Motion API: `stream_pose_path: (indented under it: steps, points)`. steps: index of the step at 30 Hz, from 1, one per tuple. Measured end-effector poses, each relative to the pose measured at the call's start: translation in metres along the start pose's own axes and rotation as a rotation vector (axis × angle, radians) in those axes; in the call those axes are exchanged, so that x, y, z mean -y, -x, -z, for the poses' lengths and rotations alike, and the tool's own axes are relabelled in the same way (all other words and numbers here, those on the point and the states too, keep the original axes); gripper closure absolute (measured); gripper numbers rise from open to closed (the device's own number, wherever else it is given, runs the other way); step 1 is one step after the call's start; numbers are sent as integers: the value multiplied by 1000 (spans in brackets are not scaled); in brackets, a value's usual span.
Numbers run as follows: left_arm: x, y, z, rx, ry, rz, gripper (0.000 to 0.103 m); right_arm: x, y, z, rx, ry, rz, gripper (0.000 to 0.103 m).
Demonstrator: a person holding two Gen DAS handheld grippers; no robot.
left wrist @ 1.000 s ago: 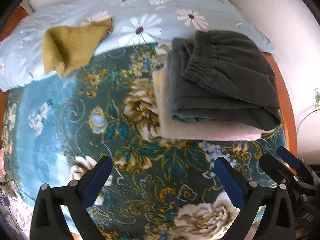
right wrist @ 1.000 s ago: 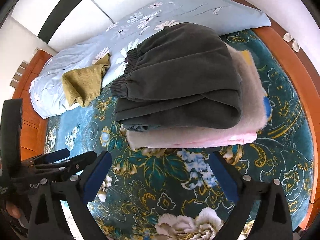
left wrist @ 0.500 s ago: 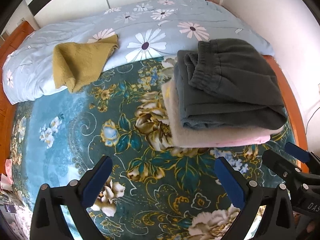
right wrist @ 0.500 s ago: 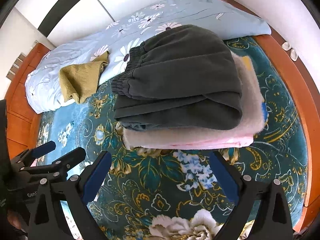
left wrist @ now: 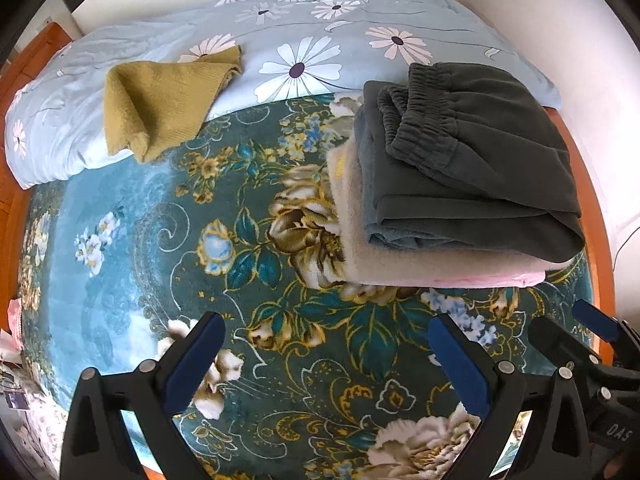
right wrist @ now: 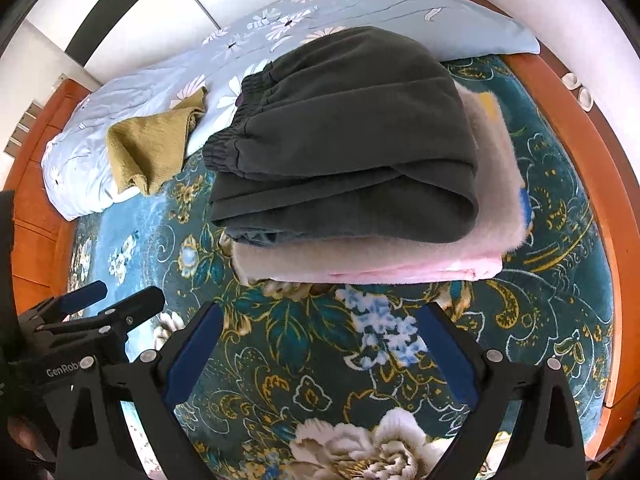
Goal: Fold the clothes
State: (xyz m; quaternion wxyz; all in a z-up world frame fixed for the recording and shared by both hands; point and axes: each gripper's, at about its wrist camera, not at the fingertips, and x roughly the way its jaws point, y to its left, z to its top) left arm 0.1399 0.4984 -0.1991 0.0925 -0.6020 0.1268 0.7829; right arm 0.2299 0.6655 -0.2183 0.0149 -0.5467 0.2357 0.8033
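Folded dark grey trousers [left wrist: 472, 168] [right wrist: 348, 140] lie on top of a folded beige and pink garment [left wrist: 400, 256] [right wrist: 400, 256] on the teal floral bedspread. A mustard yellow knit garment [left wrist: 160, 104] [right wrist: 148, 148] lies unfolded on the blue daisy duvet at the far left. My left gripper [left wrist: 324, 364] is open and empty, over the bedspread in front of the stack. My right gripper [right wrist: 320, 356] is open and empty, just before the stack. Each gripper shows in the other's view, the right [left wrist: 592, 344] and the left [right wrist: 108, 308].
The light blue daisy duvet [left wrist: 320, 40] [right wrist: 360, 0] is bunched along the far side of the bed. The orange wooden bed frame [left wrist: 596, 216] [right wrist: 580, 140] runs along the right edge beside a white wall. Teal floral bedspread [left wrist: 140, 248] lies open to the left of the stack.
Both grippers have drawn back from the stack, so more of the bed and duvet shows. The clothes have not moved. Both stay open.
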Motion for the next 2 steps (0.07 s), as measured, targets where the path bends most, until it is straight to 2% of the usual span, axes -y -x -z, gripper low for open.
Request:
stream_pose_path:
  steps: [2]
  points:
    - [1, -1, -4, -2, -2, 1, 0, 0, 0, -1, -3, 0, 4, 5]
